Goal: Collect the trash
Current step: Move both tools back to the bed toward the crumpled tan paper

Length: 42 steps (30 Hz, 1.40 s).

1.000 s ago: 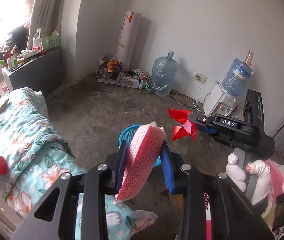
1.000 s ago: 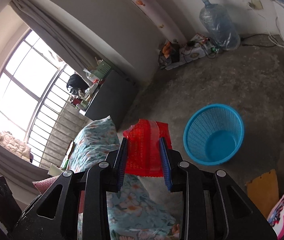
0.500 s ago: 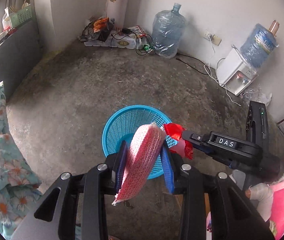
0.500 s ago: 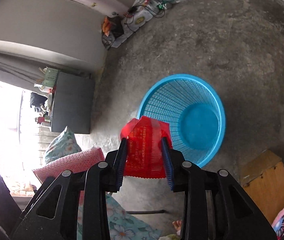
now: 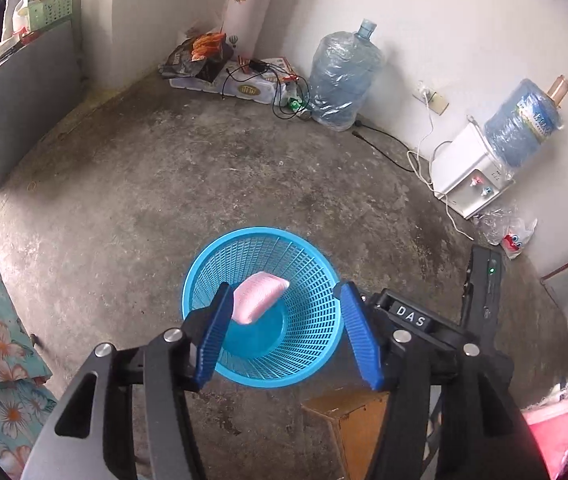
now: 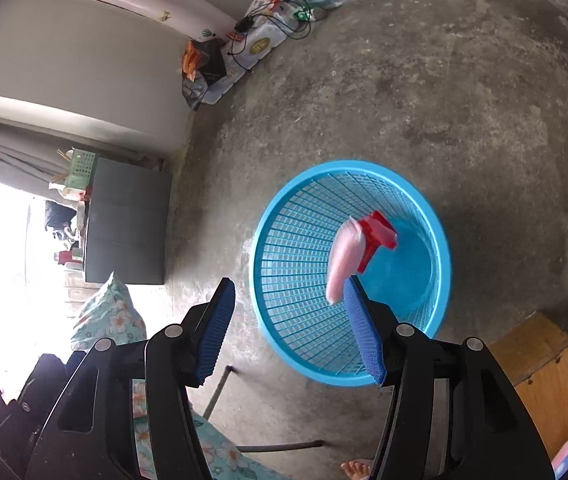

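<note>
Pink mesh wad (image 5: 259,298) + red wrapper (image 6: 376,236) inside blue basket (image 6: 442,248) (blurred, mid-air).

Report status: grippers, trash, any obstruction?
Left gripper, right gripper just opened, empty. Pink wrapper, red wrapper dropping into basket. Nothing in the way.

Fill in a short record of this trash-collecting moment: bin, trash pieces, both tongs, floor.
bin: blue mesh basket, upright on the concrete floor
pink piece: pink mesh wrapper, blurred, inside the basket opening
red piece: red wrapper, beside the pink one
left tongs: just opened, nothing between them
right tongs: just opened, empty
</note>
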Each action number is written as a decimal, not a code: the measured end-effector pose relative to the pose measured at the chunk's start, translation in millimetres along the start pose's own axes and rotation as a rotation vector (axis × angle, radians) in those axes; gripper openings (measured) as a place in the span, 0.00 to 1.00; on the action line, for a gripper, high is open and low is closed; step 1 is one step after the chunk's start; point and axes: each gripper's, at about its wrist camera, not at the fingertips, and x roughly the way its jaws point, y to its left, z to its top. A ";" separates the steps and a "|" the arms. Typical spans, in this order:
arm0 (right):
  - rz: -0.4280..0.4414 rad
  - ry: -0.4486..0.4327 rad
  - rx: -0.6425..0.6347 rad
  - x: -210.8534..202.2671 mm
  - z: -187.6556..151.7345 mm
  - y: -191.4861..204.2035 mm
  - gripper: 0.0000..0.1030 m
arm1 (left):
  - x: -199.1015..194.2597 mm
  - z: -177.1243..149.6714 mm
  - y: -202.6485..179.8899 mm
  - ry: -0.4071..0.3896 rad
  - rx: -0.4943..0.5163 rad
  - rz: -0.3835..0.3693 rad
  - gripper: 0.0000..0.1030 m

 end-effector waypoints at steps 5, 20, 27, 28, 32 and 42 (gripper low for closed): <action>0.001 -0.105 -0.071 -44.5 -20.3 27.5 0.53 | -69.3 -14.6 -14.7 -0.098 0.038 -0.148 0.53; -0.010 -0.497 -0.546 -195.2 -151.3 152.8 0.86 | -308.4 -143.0 4.7 -0.400 -0.006 -0.174 0.88; 0.026 -0.488 -0.712 -207.1 -184.5 176.6 0.86 | -406.6 -201.2 47.8 -0.538 -0.013 -0.038 0.90; 0.055 -0.473 -0.724 -209.9 -188.9 179.2 0.86 | -421.3 -211.8 57.6 -0.570 -0.029 -0.014 0.90; 0.184 -0.389 -0.789 -214.3 -208.8 198.1 0.86 | -476.1 -261.3 103.2 -0.688 -0.103 0.134 0.92; 0.407 -0.085 -0.982 -180.9 -287.8 266.8 0.86 | -539.4 -338.8 207.8 -0.703 -0.311 0.322 0.93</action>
